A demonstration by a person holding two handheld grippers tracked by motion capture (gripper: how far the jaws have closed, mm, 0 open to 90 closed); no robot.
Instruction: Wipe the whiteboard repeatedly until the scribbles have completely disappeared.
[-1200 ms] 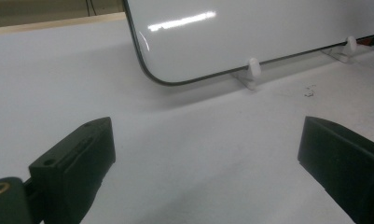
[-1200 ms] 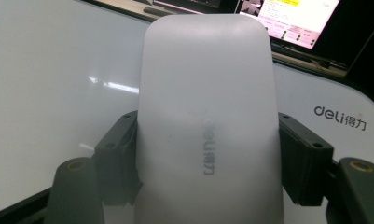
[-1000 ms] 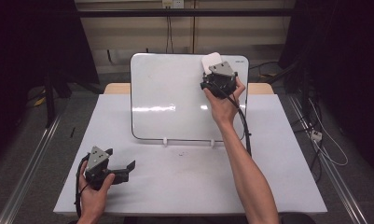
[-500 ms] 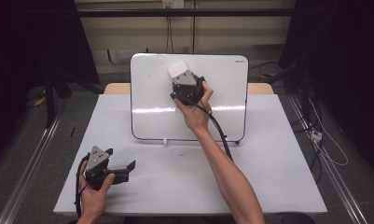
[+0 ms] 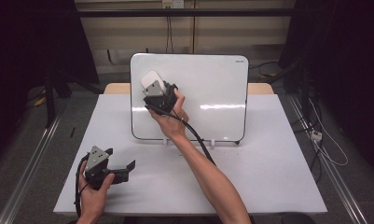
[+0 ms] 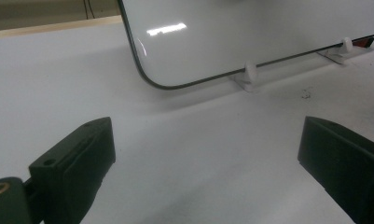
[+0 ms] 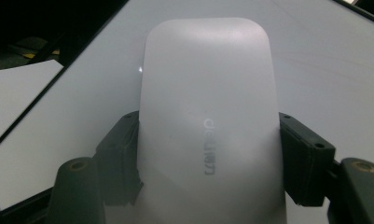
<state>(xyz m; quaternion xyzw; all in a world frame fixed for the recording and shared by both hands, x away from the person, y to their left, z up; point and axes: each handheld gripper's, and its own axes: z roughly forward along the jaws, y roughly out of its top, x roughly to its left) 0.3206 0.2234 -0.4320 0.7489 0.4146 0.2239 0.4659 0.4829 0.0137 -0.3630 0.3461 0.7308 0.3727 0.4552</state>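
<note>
A white whiteboard [image 5: 212,93] with a dark rim stands upright at the back of the white table [image 5: 268,177]. My right gripper [image 5: 153,87] is shut on a white eraser [image 5: 150,79] and holds it flat against the board's upper left part. In the right gripper view the eraser [image 7: 208,107] sits between the two black jaws of that gripper [image 7: 208,144], with grey lettering on its back. My left gripper [image 5: 119,159] rests open at the table's front left. Its jaws [image 6: 208,163] stand wide apart over bare table, pointing toward the board's lower corner [image 6: 268,32].
The board rests on small white feet [image 6: 250,75] on the table. The right gripper's black cable [image 5: 198,140] trails along the forearm in front of the board. Dark curtains and metal rails flank the table; cables lie on the floor at the right [image 5: 324,144].
My right gripper has slid the eraser leftward across the board, from its upper right corner to its upper left part. The left gripper has stayed put.
</note>
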